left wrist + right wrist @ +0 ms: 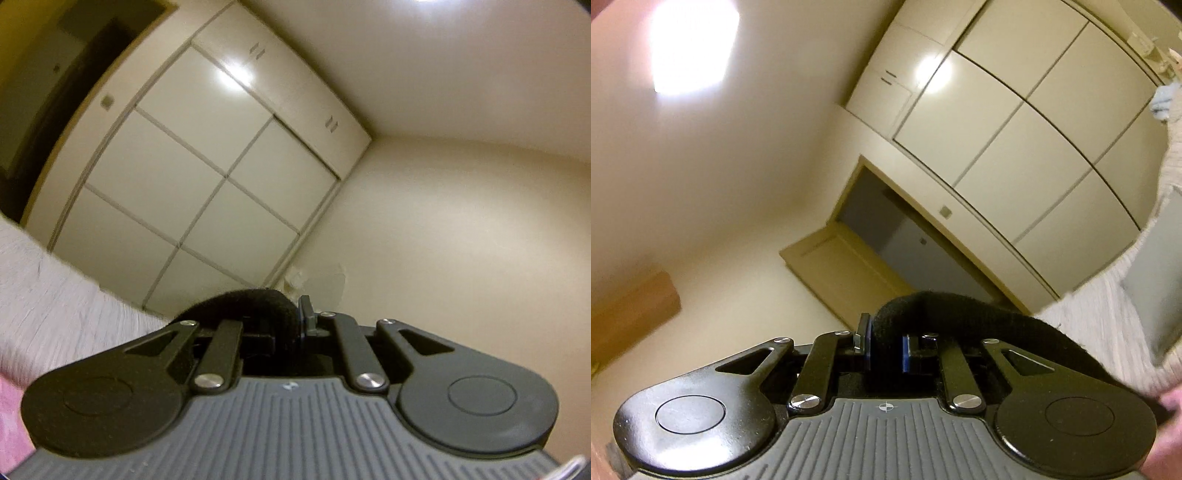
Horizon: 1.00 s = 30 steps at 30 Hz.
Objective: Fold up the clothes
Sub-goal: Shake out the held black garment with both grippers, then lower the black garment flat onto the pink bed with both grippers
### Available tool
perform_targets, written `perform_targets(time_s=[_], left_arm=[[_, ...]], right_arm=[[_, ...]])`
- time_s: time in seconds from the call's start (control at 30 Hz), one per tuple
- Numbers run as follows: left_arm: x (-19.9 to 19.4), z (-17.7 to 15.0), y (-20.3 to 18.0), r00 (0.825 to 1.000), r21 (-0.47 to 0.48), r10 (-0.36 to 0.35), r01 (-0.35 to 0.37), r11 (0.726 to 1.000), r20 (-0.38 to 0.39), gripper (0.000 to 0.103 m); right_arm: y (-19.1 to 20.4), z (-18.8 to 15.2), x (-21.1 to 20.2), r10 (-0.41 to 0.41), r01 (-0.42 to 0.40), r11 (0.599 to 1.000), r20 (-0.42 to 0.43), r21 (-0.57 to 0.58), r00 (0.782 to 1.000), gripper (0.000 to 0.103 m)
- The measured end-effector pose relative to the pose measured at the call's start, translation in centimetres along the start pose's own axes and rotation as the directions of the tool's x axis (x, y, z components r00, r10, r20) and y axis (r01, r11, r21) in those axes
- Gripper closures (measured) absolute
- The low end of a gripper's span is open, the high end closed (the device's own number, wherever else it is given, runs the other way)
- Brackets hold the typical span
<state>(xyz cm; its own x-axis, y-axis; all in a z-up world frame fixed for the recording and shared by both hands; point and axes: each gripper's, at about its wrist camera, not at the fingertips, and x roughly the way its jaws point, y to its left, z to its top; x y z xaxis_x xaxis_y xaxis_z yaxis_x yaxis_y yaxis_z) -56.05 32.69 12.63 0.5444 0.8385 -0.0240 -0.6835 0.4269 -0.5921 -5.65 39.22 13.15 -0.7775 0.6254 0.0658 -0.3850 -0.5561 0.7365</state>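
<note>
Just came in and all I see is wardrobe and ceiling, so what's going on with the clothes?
A person is holding up a dark garment with both tools. The left gripper and the right gripper each have their jaws shut on a bunched black edge of it, both pointed toward the cream wardrobe. A light knitted cloth hangs beside the right one. No fold shows yet.

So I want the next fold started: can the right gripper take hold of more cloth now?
Probably not: the right gripper is already shut on the black garment, held up facing the wardrobe.
</note>
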Motion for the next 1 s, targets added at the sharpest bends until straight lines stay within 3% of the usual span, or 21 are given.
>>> perform_targets(time_s=[0.07, 0.13, 0.2, 0.23, 0.27, 0.3, 0.33, 0.4, 0.43, 0.47, 0.5, 0.57, 0.63, 0.67, 0.7, 0.73, 0.83, 0.9, 1.0], left_arm=[[-1.7, -3.9, 2.0, 0.996, -0.038, 0.017, -0.021, 0.999, -0.09, 0.095], [-3.4, -8.7, 4.6, 0.977, -0.08, 0.04, -0.057, 0.995, -0.208, 0.095], [-5.4, -14.8, 7.8, 0.925, -0.146, 0.076, -0.139, 0.979, -0.371, 0.094], [-6.5, -17.9, 9.5, 0.887, -0.176, 0.089, -0.186, 0.967, -0.453, 0.093], [-7.7, -21.4, 11.2, 0.834, -0.195, 0.131, -0.273, 0.942, -0.535, 0.093], [-9.1, -24.9, 12.8, 0.768, -0.203, 0.175, -0.37, 0.907, -0.616, 0.092], [-10.7, -28.2, 14.5, 0.685, -0.189, 0.221, -0.469, 0.863, -0.694, 0.092], [-13.7, -32.8, 17.0, 0.533, -0.128, 0.289, -0.613, 0.779, -0.795, 0.092], [-15.2, -34.6, 17.9, 0.472, -0.109, 0.306, -0.668, 0.736, -0.827, 0.092], [-16.4, -36.0, 18.9, 0.432, -0.109, 0.301, -0.703, 0.703, -0.85, 0.092], [-16.7, -36.5, 19.8, 0.41, -0.105, 0.299, -0.72, 0.686, -0.861, 0.092], [-17.4, -37.1, 20.6, 0.388, -0.072, 0.315, -0.72, 0.69, -0.866, 0.091], [-16.6, -37.5, 20.8, 0.378, -0.035, 0.328, -0.699, 0.714, -0.866, 0.081], [-16.5, -38.2, 20.8, 0.384, -0.033, 0.326, -0.689, 0.724, -0.864, 0.077], [-16.6, -38.9, 20.6, 0.393, -0.035, 0.322, -0.678, 0.734, -0.861, 0.077], [-16.4, -39.3, 20.6, 0.404, -0.043, 0.316, -0.671, 0.74, -0.858, 0.075], [-16.3, -40.8, 20.1, 0.436, -0.09, 0.305, -0.682, 0.725, -0.847, 0.07], [-16.5, -42.0, 20.1, 0.462, -0.149, 0.295, -0.71, 0.688, -0.836, 0.07], [-16.9, -44.0, 20.6, 0.517, -0.251, 0.285, -0.737, 0.627, -0.807, 0.07]], right_arm=[[-0.8, -4.0, -2.3, -0.048, 0.049, 0.999, -0.063, 0.021, 0.997, 0.09], [-2.6, -9.2, -4.8, -0.131, 0.142, 0.988, -0.153, 0.064, 0.979, 0.09], [-5.4, -15.8, -7.4, -0.264, 0.316, 0.94, -0.309, 0.129, 0.914, 0.089], [-6.9, -19.1, -8.7, -0.321, 0.402, 0.903, -0.388, 0.149, 0.864, 0.088], [-8.4, -22.0, -9.8, -0.379, 0.493, 0.858, -0.47, 0.145, 0.797, 0.086], [-9.9, -25.3, -11.3, -0.44, 0.595, 0.791, -0.543, 0.144, 0.716, 0.083], [-11.5, -28.6, -12.8, -0.487, 0.688, 0.714, -0.612, 0.132, 0.623, 0.08], [-14.5, -35.1, -15.7, -0.541, 0.839, 0.539, -0.73, 0.08, 0.417, 0.079], [-14.9, -37.1, -17.1, -0.555, 0.874, 0.483, -0.751, 0.058, 0.357, 0.078], [-15.2, -39.1, -18.4, -0.565, 0.902, 0.43, -0.768, 0.038, 0.302, 0.078], [-15.0, -39.8, -18.9, -0.573, 0.905, 0.422, -0.761, 0.044, 0.305, 0.078], [-14.7, -41.4, -20.1, -0.588, 0.911, 0.408, -0.747, 0.058, 0.31, 0.077], [-14.3, -42.9, -21.2, -0.604, 0.917, 0.393, -0.732, 0.071, 0.316, 0.073], [-14.2, -43.6, -21.6, -0.614, 0.919, 0.388, -0.723, 0.074, 0.317, 0.069], [-14.2, -44.0, -20.9, -0.642, 0.917, 0.397, -0.699, 0.048, 0.315, 0.064], [-14.5, -44.1, -20.4, -0.649, 0.911, 0.409, -0.687, 0.046, 0.326, 0.061], [-15.4, -44.2, -18.8, -0.666, 0.895, 0.443, -0.652, 0.043, 0.361, 0.051], [-16.0, -44.7, -18.6, -0.651, 0.886, 0.457, -0.65, 0.076, 0.392, 0.049], [-18.0, -46.5, -18.1, -0.649, 0.887, 0.455, -0.652, 0.081, 0.392, 0.048]])
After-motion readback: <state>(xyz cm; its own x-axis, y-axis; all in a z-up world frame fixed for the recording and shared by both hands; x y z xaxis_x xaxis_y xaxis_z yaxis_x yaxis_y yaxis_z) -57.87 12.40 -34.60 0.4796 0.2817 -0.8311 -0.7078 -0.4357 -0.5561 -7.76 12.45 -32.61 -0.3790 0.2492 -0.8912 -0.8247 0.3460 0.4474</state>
